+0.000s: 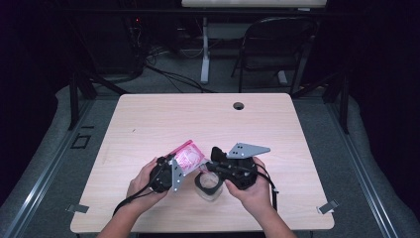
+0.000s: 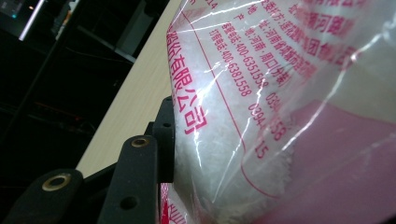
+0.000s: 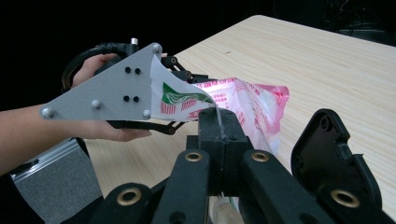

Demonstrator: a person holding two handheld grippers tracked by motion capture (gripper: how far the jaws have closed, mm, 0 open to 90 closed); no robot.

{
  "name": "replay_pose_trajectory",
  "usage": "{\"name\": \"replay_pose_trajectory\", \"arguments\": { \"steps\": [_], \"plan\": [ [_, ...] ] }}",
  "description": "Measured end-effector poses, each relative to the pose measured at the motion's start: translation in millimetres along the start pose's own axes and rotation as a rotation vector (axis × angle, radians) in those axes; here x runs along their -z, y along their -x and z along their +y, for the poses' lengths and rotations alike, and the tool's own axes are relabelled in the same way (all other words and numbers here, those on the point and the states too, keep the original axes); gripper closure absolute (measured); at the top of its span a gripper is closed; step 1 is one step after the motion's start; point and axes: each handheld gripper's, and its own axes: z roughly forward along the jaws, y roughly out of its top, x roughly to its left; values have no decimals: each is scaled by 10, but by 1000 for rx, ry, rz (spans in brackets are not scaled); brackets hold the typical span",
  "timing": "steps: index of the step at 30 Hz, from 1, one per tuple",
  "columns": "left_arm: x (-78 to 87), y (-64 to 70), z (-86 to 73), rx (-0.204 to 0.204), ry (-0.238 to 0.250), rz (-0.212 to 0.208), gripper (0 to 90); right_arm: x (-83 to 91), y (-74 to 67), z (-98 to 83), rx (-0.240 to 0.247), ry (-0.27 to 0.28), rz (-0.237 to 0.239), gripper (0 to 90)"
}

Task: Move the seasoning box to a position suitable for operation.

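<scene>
Pink-printed clear bag of white grains, held above the desk: body gripped in left claw, top edge pinched in fully closed right claw, over a jar.

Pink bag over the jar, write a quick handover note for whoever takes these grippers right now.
Left gripper: shut on the pink bag of white grains, held above the table.
Right gripper: jaws shut, pinching the bag's corner edge.
Glass jar: on the table, below and between the two grippers, mouth open.
Done: bag lifted and gripped at both ends.
Left: open the corner and pour into the jar, probably; whether the bag is already torn can't be told.
</scene>
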Motion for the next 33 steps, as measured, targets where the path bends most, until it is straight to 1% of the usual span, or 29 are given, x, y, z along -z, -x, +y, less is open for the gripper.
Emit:
{"name": "replay_pose_trajectory", "arguments": {
  "steps": [1, 3, 5, 8, 9, 10, 13, 16, 18, 19, 21, 24, 28, 33],
  "plan": [
    [10, -5, 1, -10, -4, 8, 612, -6, 14, -7, -6, -1, 5, 900],
    [20, -9, 0, -18, 3, 29, 612, -7, 20, -9, -10, -2, 9, 900],
    [39, -12, 6, -37, -7, 49, 613, -9, 40, -19, -27, -1, 15, 900],
    [57, -3, 11, -63, -5, 71, 614, -9, 53, -23, -32, -2, 13, 900],
    [62, 1, 13, -68, -5, 77, 614, -15, 54, -27, -41, 6, 15, 900],
    [66, 4, 14, -76, -4, 86, 614, -10, 66, -28, -38, -1, 11, 900],
    [83, 3, 18, -108, -16, 105, 616, -27, 124, -54, -60, -2, 4, 900],
    [87, 11, 17, -115, -13, 122, 617, -39, 160, -74, -70, -10, 4, 900],
    [88, 20, 14, -124, -10, 133, 618, -51, 175, -89, -80, -12, 1, 900],
    [93, 18, 16, -134, -16, 134, 619, -56, 182, -93, -82, -14, 0, 900],
    [97, 24, 20, -139, -17, 138, 619, -63, 203, -101, -85, -14, -5, 900],
    [106, 34, 31, -157, -18, 154, 619, -69, 235, -117, -92, -18, -10, 900],
    [114, 33, 35, -163, -16, 159, 620, -63, 231, -118, -94, -15, -12, 900],
    [123, 30, 34, -169, -10, 170, 621, -52, 212, -112, -82, -20, -18, 900]
  ]
}}
